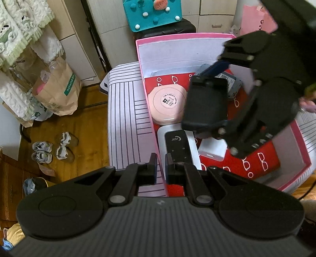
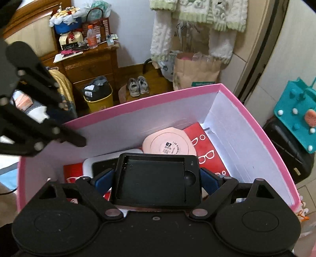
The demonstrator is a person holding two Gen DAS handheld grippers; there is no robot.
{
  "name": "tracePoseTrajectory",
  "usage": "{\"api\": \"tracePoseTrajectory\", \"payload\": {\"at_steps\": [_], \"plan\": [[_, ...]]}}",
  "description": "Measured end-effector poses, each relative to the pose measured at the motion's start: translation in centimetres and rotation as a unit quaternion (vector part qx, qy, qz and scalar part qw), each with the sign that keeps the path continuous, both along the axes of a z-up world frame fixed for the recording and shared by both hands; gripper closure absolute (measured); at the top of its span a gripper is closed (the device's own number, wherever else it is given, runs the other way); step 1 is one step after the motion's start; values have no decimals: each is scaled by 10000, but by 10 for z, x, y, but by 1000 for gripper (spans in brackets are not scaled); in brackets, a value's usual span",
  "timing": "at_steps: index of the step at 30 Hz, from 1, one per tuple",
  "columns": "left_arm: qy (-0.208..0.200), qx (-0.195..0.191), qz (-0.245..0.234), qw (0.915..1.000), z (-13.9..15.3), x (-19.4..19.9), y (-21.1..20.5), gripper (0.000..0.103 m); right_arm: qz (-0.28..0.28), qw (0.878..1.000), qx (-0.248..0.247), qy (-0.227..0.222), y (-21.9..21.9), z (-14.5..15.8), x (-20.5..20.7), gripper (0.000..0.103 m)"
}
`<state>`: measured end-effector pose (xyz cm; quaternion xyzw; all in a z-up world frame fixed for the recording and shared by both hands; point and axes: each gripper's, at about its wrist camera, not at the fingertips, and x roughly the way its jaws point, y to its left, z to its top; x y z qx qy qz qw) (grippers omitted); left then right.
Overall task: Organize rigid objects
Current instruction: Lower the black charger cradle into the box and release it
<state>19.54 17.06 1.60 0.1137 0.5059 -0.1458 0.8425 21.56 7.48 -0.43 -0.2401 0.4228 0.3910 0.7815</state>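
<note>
My right gripper (image 2: 157, 180) is shut on a black rectangular case (image 2: 156, 179) and holds it over the pink box (image 2: 138, 102). The same case (image 1: 206, 102) shows in the left wrist view, held above the box's contents. Inside the box lie a pink round compact (image 1: 167, 104), a white device with a black panel (image 1: 177, 146), a grey item (image 1: 234, 85) and a red glasses-print sheet (image 1: 262, 160). My left gripper (image 1: 161, 168) is shut on the box's left wall (image 1: 147, 102), one finger on each side.
The box sits on a striped white surface (image 1: 126, 122). A teal felt bag (image 1: 152, 13) on a black suitcase stands behind it. On the wooden floor are a paper bag (image 1: 59, 89), shoes (image 1: 53, 150) and a yellow bin (image 2: 100, 98).
</note>
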Motion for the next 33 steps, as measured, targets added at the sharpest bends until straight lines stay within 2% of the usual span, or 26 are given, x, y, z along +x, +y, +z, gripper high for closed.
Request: {"api": "tracePoseTrajectory", "payload": {"at_steps": [4, 8, 11, 17, 20, 22, 25, 29, 33], "plan": [[24, -35, 2, 10000, 1, 0, 0, 96, 225, 9996, -112, 159, 5, -8, 2, 9], [20, -20, -16, 10000, 1, 0, 0, 95, 343, 9992, -194, 52, 7, -12, -7, 9], [-6, -23, 13, 10000, 1, 0, -1, 95, 195, 9997, 71, -125, 0, -3, -9, 5], [-68, -3, 46, 10000, 0, -3, -2, 95, -412, 9953, 873, -69, -35, 28, -11, 5], [-91, 31, 51, 9999, 0, -5, -3, 95, -757, 9881, 1333, -162, -63, 44, -20, 5], [-93, 71, 39, 9999, 0, -5, -4, 95, -1347, 9758, 1696, -298, -88, 50, -25, 5], [-122, 46, 62, 9999, 2, -5, -4, 95, -1930, 9595, 2048, -128, -124, 51, -32, 7], [-142, 51, 74, 9999, 4, -5, -3, 95, -2303, 9455, 2299, -92, -172, 46, -50, 10], [-185, 52, 132, 9997, 4, -7, -3, 95, -2530, 9390, 2312, -280, -212, 37, -78, 10]]}}
